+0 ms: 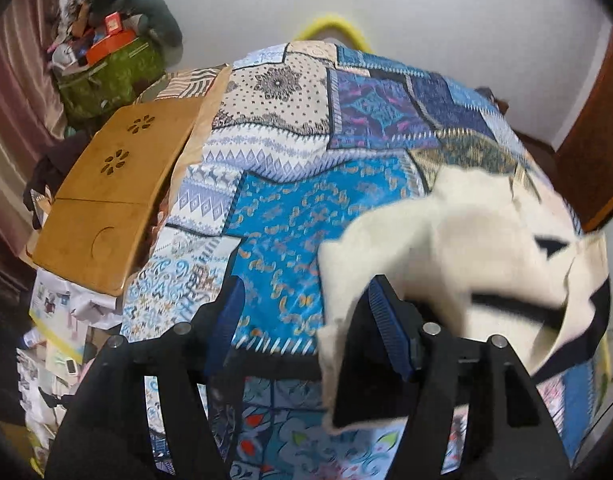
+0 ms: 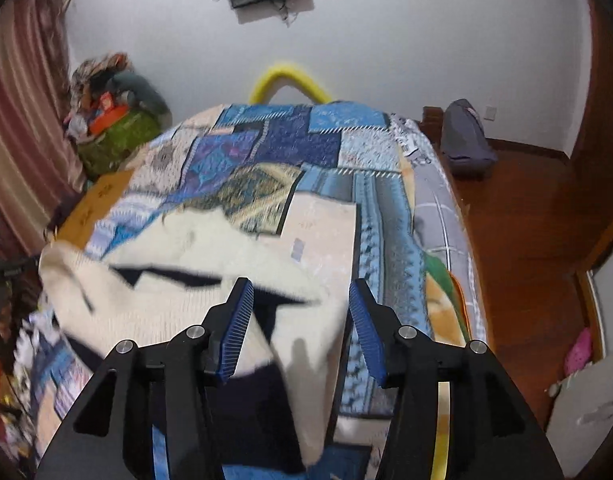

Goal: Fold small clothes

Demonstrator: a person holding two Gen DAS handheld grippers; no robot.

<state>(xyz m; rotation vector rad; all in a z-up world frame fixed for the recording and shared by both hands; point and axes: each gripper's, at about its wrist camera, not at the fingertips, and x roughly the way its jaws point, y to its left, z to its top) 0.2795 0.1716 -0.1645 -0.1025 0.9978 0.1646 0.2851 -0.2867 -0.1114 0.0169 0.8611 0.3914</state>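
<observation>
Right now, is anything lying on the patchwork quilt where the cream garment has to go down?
Nothing visible does. The cream garment with black trim hangs over bare blue patchwork quilt. The tan wooden lap tray sits off at the quilt's left edge, clear of it.

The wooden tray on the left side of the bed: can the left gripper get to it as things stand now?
Probably yes. The tray lies uncovered, with only bedspread between. But the cream garment drapes over one of the left gripper's open fingers.
</observation>
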